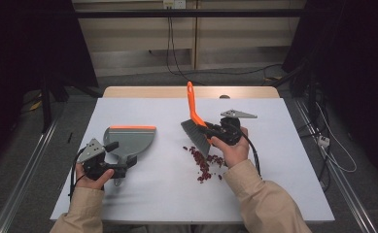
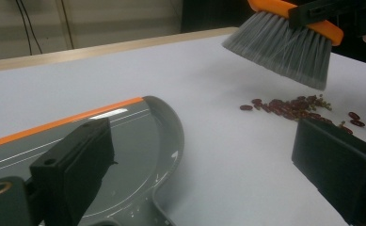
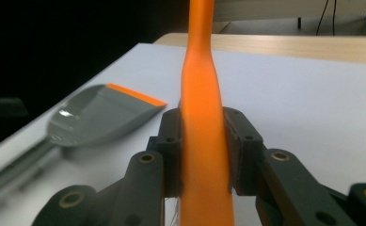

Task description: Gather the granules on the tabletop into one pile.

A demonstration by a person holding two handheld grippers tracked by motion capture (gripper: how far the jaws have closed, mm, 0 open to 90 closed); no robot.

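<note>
Brush (image 1: 196,124) handle sits clamped between right claw (image 1: 210,132) jaws.

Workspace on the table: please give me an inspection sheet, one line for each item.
Surface: white table top, wooden edge at the far side.
Job's things: brush with orange handle and grey bristles, lifted above the table; grey dustpan with orange lip, lying flat; red beans scattered in a loose pile under the brush.
Clutter: nothing seen.
Grippers: right gripper shut on the brush handle; left gripper with jaws apart over the near end of the dustpan, pressing on nothing.
Cables: a black cable trails from the right gripper.
Surroundings: dark curtains at both sides, wires on the floor behind the table.
</note>
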